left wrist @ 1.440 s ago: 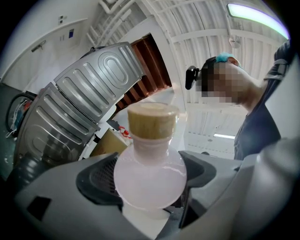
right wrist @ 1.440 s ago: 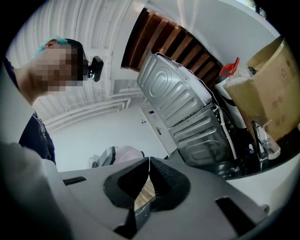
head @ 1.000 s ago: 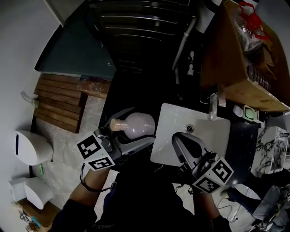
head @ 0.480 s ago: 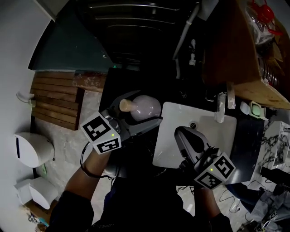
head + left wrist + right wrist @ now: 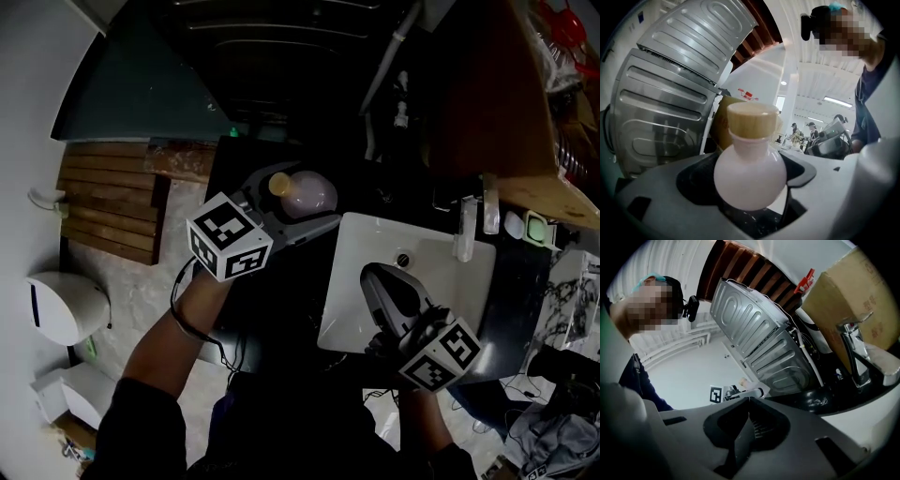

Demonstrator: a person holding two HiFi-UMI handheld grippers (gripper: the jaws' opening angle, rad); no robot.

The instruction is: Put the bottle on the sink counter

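Note:
A round pale pink bottle (image 5: 307,195) with a tan wooden cap (image 5: 279,184) is held in my left gripper (image 5: 302,211), which is shut on its belly above the dark counter (image 5: 246,178) left of the white sink (image 5: 360,251). In the left gripper view the bottle (image 5: 750,176) fills the space between the jaws, cap (image 5: 753,117) pointing away. My right gripper (image 5: 386,282) hangs over the sink basin with its jaws closed together and nothing in them; in the right gripper view the right gripper (image 5: 746,420) shows both jaws meeting.
A chrome tap (image 5: 464,234) stands at the sink's far rim, also the tap (image 5: 853,352) in the right gripper view. A cardboard box (image 5: 497,103) sits behind it. A grey ribbed metal panel (image 5: 670,89) leans at the back. Wooden slats (image 5: 103,202) and a white toilet (image 5: 61,309) lie at the left.
My left gripper has carried the bottle up and farther away, toward the back of the dark counter. The right gripper has stayed over the sink.

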